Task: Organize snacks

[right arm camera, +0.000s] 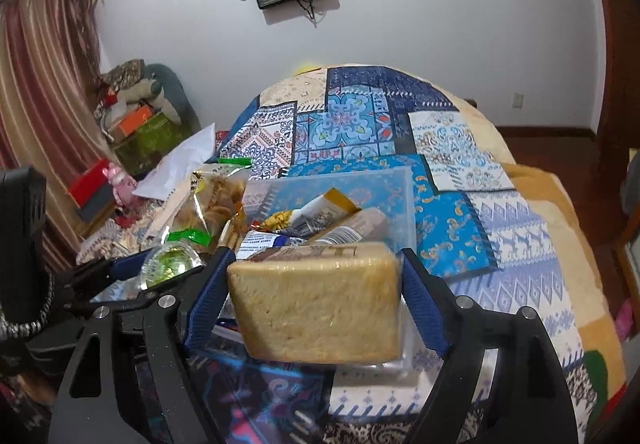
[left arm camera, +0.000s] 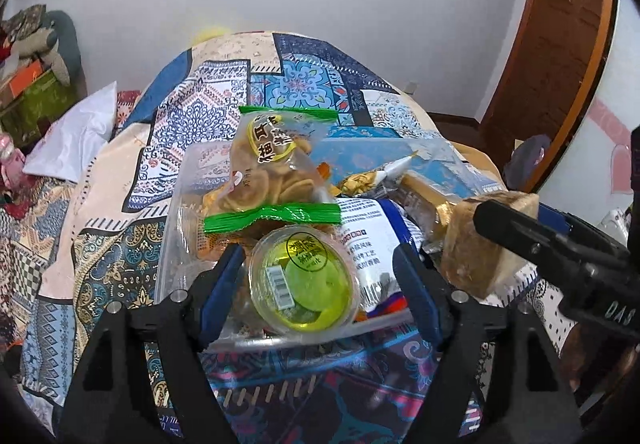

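A clear plastic bin (left arm camera: 176,212) on the patterned bedspread holds several snack packs. My left gripper (left arm camera: 318,272) is shut on a round clear cup with a green jelly snack (left arm camera: 304,284), held over the bin's near side. Behind it lies a green-edged bag of brown crisps (left arm camera: 272,172) and a white and blue pack (left arm camera: 372,240). My right gripper (right arm camera: 314,296) is shut on a wrapped tan cake block (right arm camera: 320,308), held above the bin's near edge (right arm camera: 394,364). The block also shows in the left wrist view (left arm camera: 476,244) at the right.
The bin (right arm camera: 408,204) also holds a yellow-white tube pack (right arm camera: 328,206) and a gold wrapper (right arm camera: 276,222). A white pillow (left arm camera: 76,136) and boxes (left arm camera: 36,96) lie left of the bed. A wooden door (left arm camera: 560,44) stands at the right. Monitors hang on the far wall.
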Demonstrator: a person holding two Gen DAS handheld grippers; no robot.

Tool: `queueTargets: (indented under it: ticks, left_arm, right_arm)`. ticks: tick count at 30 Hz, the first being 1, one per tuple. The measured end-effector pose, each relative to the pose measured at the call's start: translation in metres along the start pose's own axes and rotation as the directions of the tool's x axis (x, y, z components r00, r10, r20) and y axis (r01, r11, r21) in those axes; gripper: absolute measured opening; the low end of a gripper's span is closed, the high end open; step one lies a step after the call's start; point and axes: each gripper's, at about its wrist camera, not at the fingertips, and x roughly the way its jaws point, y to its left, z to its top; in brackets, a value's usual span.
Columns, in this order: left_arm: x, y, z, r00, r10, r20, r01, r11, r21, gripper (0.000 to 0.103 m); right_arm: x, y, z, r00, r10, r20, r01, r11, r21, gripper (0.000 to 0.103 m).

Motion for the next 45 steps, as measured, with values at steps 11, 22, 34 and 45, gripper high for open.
queueTargets:
  ticks: [11,22,34,45]
  left_arm:
    - [-0.028,0.002,-0.003,1.000,-0.017,0.021,0.018,0.999,-0.026,0.076]
    - [-0.138,-0.014,0.001,0.975,-0.015,0.223,0.017,1.000,-0.004,0.078]
    - [-0.230,-0.032,-0.013,0.919,0.000,0.395,-0.014,0.999,0.034,0.099]
    - [-0.240,-0.037,-0.028,0.916,0.015,0.401,-0.034,0.999,0.041,0.101]
  right_arm:
    - [-0.019,0.002,-0.014,0.999,-0.009,-0.033,0.008,1.000,-0.029,0.080]
    - [-0.100,0.019,0.005,0.993,0.015,0.115,-0.009,0.999,-0.045,0.080]
    - [-0.165,0.056,0.001,0.970,0.025,0.242,0.008,0.991,-0.132,0.093]
    - [-0.175,0.061,-0.007,0.962,0.010,0.274,0.025,0.992,-0.125,0.103]
